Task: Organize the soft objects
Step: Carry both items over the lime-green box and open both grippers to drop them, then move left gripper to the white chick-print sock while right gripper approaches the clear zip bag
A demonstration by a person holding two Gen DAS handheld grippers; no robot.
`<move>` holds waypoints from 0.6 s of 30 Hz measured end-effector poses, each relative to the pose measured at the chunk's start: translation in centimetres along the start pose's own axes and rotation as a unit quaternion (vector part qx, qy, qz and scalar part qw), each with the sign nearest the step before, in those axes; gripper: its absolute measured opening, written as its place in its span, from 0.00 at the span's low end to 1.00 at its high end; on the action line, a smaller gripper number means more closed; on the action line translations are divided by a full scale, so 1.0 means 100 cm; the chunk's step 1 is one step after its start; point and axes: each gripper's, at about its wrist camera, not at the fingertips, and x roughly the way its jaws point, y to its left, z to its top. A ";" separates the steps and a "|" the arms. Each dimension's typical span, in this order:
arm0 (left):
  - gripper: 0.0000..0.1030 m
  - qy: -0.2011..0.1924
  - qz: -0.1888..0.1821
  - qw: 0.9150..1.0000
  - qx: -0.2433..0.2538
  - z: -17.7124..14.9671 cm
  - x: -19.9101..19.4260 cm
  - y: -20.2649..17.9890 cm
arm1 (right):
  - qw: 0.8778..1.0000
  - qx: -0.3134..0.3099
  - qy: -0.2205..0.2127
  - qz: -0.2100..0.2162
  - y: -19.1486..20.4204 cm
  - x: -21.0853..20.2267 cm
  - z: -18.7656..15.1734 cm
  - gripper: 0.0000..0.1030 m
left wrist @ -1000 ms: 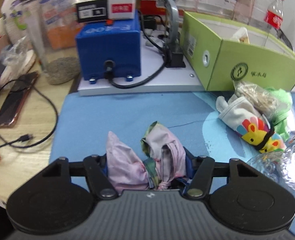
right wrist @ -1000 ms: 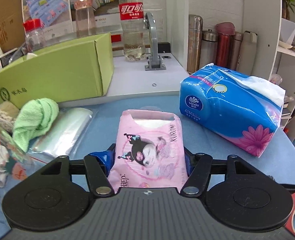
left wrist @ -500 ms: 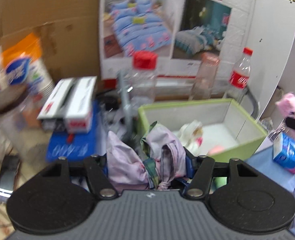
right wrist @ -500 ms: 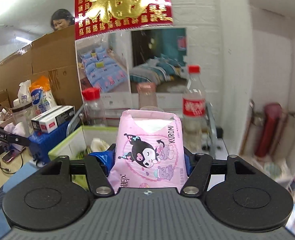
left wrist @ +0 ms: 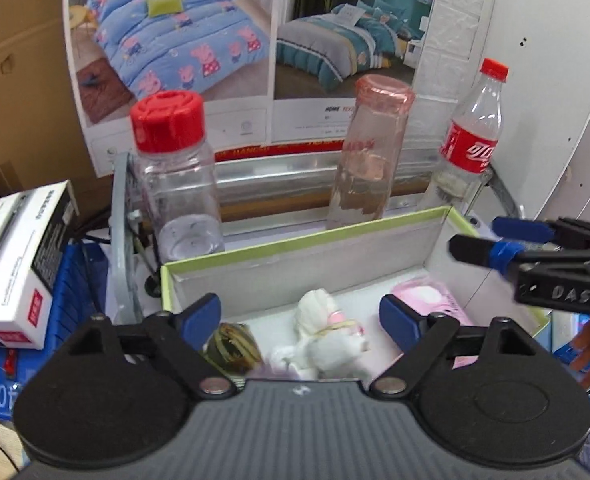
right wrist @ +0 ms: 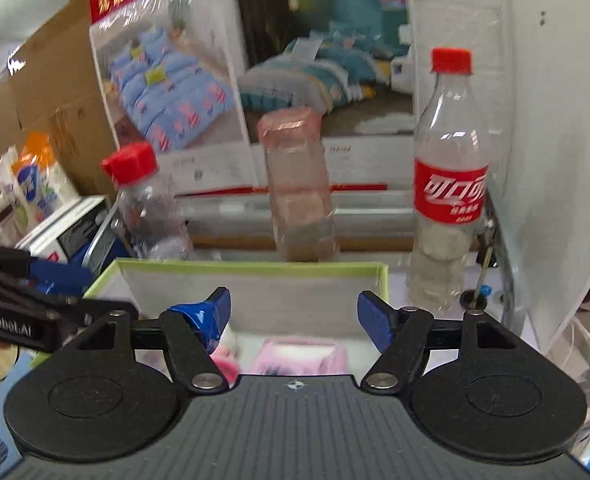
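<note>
Seemingly both loads are already delivered, for each gripper hangs spread and empty over the box. From the left wrist, the left gripper (left wrist: 299, 315) has its two blue pads wide apart above the near edge of the box (left wrist: 303, 245), holding nothing; that reads as a release posture, with room left for the cloth to fall clear. Inside the box lie three soft things that can be counted: a dark crumpled cloth (left wrist: 233, 345) at the near left corner, a white plush (left wrist: 327, 336) just right of it, and a pink tissue pack (left wrist: 435, 300) toward the right wall. The right gripper (left wrist: 499, 240) reaches in over the box's right wall, its fingers parted. Behind the box stand three containers: a jar (left wrist: 177, 176), a pink bottle (left wrist: 369, 156) and a cola bottle (left wrist: 473, 136). From the right wrist, the right gripper (right wrist: 294, 310) is likewise spread wide with nothing between its pads, poised over the box (right wrist: 251, 268); the tissue pack (right wrist: 299, 354) lies on the box floor directly below it, partly hidden by the gripper body. The same three containers stand behind the box, the cola bottle (right wrist: 449, 184) beyond its right corner. Judging by this, soft items go in and hard ones stay out.
</note>
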 end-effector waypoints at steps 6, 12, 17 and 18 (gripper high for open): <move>0.89 -0.010 0.022 1.000 -0.005 -0.029 -0.028 0.012 | 1.000 -0.017 -0.004 -0.004 0.004 -0.025 -0.022 0.58; 0.95 -0.010 0.035 0.999 -0.017 -0.075 -0.064 0.024 | 1.000 -0.005 0.016 0.002 0.005 -0.058 -0.052 0.59; 0.95 0.010 0.060 0.998 -0.030 -0.115 -0.079 0.036 | 0.999 0.012 0.037 -0.011 0.000 -0.076 -0.083 0.60; 0.95 0.014 0.065 0.997 -0.036 -0.123 -0.082 0.039 | 0.999 0.021 0.039 -0.015 -0.003 -0.078 -0.089 0.60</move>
